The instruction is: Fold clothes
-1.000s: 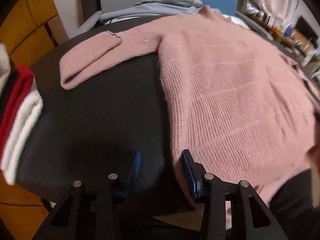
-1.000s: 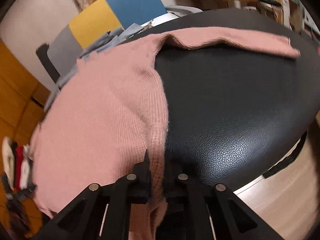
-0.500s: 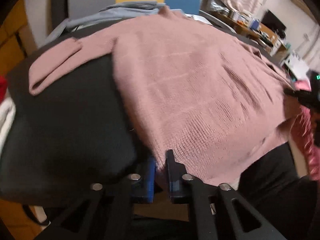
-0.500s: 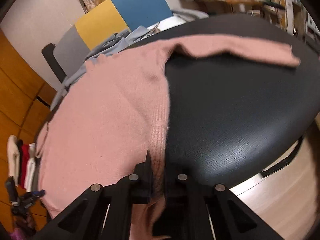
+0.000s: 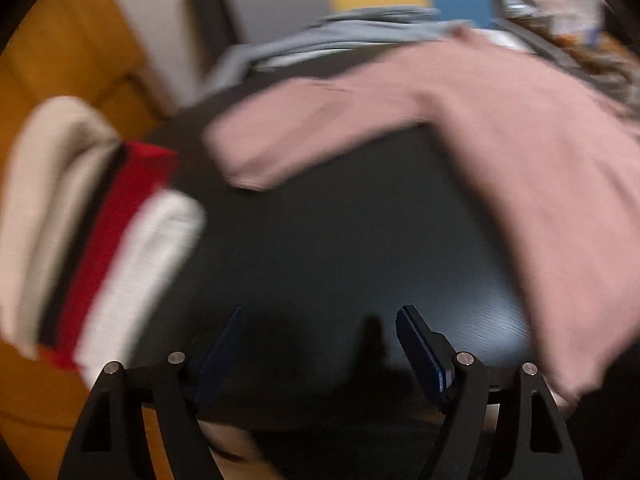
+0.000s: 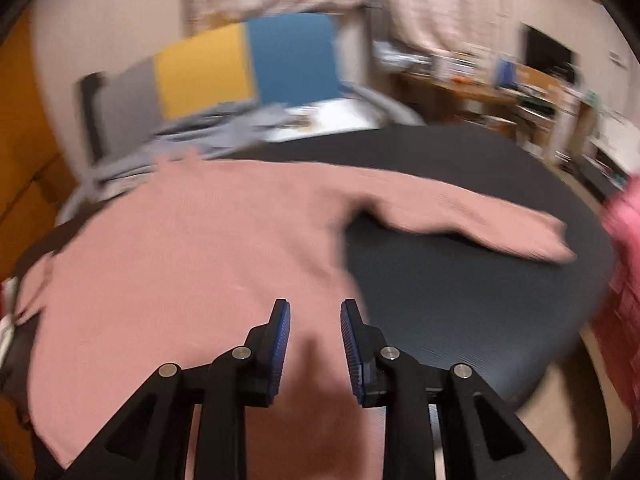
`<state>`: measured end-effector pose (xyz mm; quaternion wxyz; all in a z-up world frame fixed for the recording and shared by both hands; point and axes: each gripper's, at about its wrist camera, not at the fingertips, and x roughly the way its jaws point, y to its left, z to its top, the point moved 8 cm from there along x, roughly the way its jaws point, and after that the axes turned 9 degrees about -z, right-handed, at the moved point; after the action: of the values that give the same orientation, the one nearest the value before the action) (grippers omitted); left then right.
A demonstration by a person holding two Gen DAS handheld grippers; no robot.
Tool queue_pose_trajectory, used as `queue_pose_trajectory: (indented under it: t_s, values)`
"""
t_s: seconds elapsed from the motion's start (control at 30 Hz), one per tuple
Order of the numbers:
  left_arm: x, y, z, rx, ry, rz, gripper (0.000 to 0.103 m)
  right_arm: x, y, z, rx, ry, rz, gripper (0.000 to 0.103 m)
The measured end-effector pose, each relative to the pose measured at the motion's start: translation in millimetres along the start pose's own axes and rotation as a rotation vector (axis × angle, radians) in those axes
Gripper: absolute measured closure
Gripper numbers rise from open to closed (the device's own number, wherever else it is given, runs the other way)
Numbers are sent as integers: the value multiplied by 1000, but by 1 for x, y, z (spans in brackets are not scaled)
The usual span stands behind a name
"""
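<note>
A pink knitted sweater (image 6: 192, 264) lies spread flat on a round black table (image 6: 460, 304), both sleeves out to the sides. In the left wrist view the sweater (image 5: 540, 168) fills the right side and its left sleeve (image 5: 304, 136) reaches toward the middle. My left gripper (image 5: 320, 320) is open and empty above bare black table, left of the sweater's body. My right gripper (image 6: 313, 312) is open and empty above the sweater's lower right part. The right sleeve (image 6: 480, 216) lies across the table to the right. Both views are blurred.
A folded stack of cream, red and white clothes (image 5: 100, 232) sits at the table's left edge. A grey garment (image 6: 192, 132) lies at the table's far side by a chair with grey, yellow and blue panels (image 6: 248, 68). Something bright pink (image 6: 624, 240) is at the right edge.
Both grippers were shut on the sweater's lower edge and have let go and opened. The left one swung left over bare table; the right one rose above the sweater.
</note>
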<state>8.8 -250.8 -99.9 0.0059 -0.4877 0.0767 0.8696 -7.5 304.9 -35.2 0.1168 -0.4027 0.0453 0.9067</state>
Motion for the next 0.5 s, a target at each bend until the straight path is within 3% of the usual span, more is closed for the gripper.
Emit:
queue_pose_trajectory:
  t_s: [0.07,0.2,0.27,0.37,0.5]
  values:
    - [8,30,21,-46,-21,115,24,14,41,7,-66,10,72,77]
    - [29,43,68,-89,-72,135,21,36,128,12,-219,28,206,77]
    - [49,38,91,-57,-60,124,14,41,163,6,-295,27,226,77]
    - [72,23,128,-35,-71,61,13,48,204,-4,-397,30,249,77]
    - [101,5,164,-5,-63,52,8,59,224,-19,-421,54,265,77]
